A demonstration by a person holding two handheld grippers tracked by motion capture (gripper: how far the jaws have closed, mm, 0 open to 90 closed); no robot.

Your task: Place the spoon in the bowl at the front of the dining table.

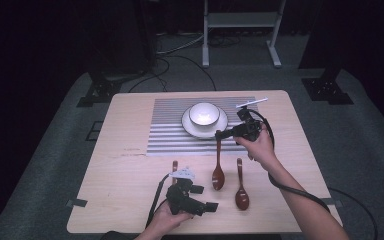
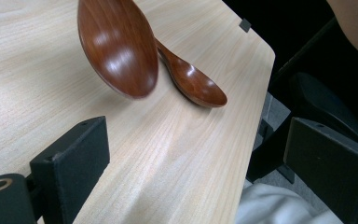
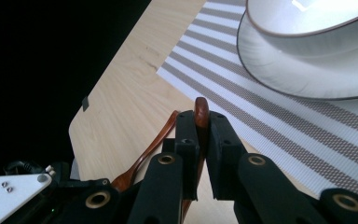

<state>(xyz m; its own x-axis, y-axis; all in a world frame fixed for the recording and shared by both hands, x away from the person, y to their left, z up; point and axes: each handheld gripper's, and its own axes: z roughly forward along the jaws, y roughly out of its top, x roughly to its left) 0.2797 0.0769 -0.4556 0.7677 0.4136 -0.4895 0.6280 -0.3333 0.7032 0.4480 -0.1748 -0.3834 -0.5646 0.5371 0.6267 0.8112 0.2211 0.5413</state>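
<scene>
high view: right claw point(image 1: 220, 134) pinches spoon point(image 1: 218, 172) handle.

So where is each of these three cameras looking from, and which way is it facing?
High view: above the near table edge, facing forward and down; both forearms and hands show.
Left gripper view: rides the left gripper, looking across the table; open jaws show.
Right gripper view: rides the right gripper, facing the bowl; jaws clamp the held spoon.
Shared: the held spoon and the lying spoon.
</scene>
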